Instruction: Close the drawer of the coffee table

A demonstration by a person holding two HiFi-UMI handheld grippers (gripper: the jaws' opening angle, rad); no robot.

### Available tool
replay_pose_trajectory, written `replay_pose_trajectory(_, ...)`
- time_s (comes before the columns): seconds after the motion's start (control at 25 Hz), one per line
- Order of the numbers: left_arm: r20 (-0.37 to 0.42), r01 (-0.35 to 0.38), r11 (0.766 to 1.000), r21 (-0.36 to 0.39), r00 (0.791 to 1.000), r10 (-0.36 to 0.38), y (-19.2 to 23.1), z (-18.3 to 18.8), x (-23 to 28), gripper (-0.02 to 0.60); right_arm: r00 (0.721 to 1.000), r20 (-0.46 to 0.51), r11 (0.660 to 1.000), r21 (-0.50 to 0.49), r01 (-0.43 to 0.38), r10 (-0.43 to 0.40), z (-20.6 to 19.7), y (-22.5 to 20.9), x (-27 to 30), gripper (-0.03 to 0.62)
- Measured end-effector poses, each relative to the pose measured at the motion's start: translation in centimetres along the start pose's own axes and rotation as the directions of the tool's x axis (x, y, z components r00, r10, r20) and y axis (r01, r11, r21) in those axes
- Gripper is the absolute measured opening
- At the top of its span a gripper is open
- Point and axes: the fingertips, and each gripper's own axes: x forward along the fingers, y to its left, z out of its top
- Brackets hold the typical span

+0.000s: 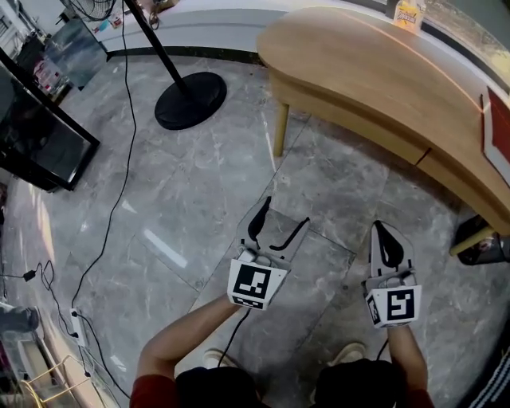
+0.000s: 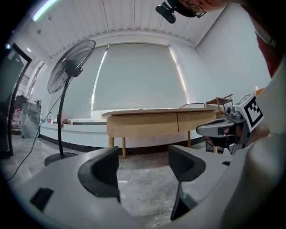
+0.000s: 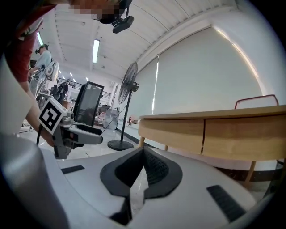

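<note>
The light wooden coffee table (image 1: 374,72) stands at the upper right of the head view, well ahead of both grippers. Its side apron (image 2: 152,124) shows two fronts split by a vertical seam, and both sit flush with nothing pulled out. My left gripper (image 1: 285,213) hovers over the grey floor, its jaws open and empty (image 2: 144,163). To its right, my right gripper (image 1: 382,231) has its jaws shut on nothing (image 3: 143,154). The apron (image 3: 232,134) fills the right gripper view's right side. Neither gripper touches the table.
A floor fan (image 2: 71,67) on a round black base (image 1: 190,100) stands left of the table. A black screen (image 1: 32,135) is at far left, with cables and a power strip (image 1: 77,327) on the floor. A bottle (image 1: 410,12) stands on the tabletop, and a dark object (image 1: 482,247) lies by its leg.
</note>
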Motion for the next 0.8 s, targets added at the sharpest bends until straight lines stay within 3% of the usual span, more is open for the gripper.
replay_pose_trajectory(0.2, -0.005, -0.103, 0.994, -0.027, 0.995, 0.103, 2.8, -0.8, -4.9, 0.339, 0.999, 0.002, 0.999, -0.038, -0.034, 0.034, 0.3, 3.4, -0.6, -0.003)
replay_pose_trajectory(0.28, 0.019, -0.128, 0.992, -0.003, 0.992, 0.128, 3.0, -1.0, -6.4, 0.339, 0.999, -0.003, 0.997, -0.06, -0.046, 0.046, 0.3, 3.9, -0.9, -0.003)
replay_pose_trajectory(0.44, 0.041, -0.153, 0.987, 0.058, 0.988, 0.151, 3.1, -1.5, -8.5, 0.339, 0.999, -0.009, 0.998, -0.024, -0.054, 0.054, 0.1, 4.3, -0.8, -0.003)
replay_pose_trajectory(0.8, 0.01, -0.168, 0.986, 0.017, 0.986, 0.168, 3.4, -2.8, -8.9, 0.339, 0.997, -0.024, 0.997, -0.035, -0.075, 0.074, -0.3, 5.2, -0.6, -0.003)
